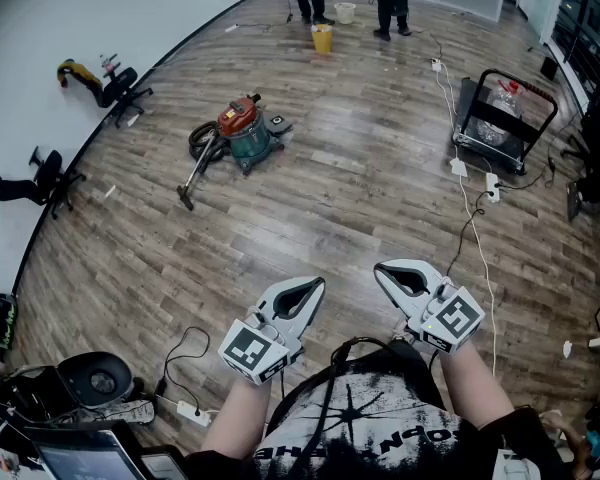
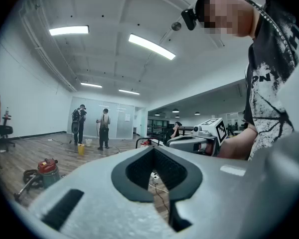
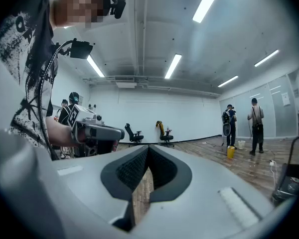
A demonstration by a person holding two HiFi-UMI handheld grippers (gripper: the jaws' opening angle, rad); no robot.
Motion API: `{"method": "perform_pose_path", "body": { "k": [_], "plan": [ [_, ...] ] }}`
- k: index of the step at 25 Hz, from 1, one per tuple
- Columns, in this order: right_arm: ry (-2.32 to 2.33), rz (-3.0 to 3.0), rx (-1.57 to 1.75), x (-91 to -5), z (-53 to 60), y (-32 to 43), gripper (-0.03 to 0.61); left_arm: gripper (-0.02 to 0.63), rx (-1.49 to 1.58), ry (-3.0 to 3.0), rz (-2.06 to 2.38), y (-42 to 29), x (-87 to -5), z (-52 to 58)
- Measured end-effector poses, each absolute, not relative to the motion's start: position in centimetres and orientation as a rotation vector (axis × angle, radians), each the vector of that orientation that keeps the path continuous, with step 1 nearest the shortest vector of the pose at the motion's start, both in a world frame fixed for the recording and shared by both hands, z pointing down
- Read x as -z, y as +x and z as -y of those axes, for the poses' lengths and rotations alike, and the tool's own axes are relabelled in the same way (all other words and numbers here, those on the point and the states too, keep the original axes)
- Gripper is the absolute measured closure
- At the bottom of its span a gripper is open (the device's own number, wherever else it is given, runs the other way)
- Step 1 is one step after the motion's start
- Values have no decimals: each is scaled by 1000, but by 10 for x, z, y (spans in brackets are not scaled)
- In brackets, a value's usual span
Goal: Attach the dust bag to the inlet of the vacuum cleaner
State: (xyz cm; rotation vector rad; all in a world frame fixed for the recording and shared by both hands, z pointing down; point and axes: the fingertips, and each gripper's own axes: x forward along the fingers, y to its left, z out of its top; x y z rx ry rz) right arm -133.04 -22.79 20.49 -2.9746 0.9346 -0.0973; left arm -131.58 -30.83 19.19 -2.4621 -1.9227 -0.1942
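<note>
Left tongs (image 1: 315,284) and my right tongs (image 1: 379,268) are pressed together, empty. The vacuum cleaner (image 1: 243,134) is teal, red-topped. Beyond it, a yellow bucket (image 1: 322,38), contents unseen.

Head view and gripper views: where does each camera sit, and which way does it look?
Head view: on the person's head, looking down at floor, vacuum cleaner, forearms, left gripper, right gripper.
Left gripper view: on the left gripper, looking over its shut jaws toward the right gripper and shirt.
Right gripper view: on the right gripper, over shut jaws, facing the left gripper.
Shared: both gripper views show the yellow bucket.
</note>
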Motion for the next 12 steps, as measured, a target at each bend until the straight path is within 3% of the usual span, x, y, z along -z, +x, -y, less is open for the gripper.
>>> {"method": "perform_pose_path", "body": {
  "k": [12],
  "plan": [
    [-2959,-1003,85,-198,248,-1324,575,615,206,-2481,1910,-1313,-197,324]
  ]
}}
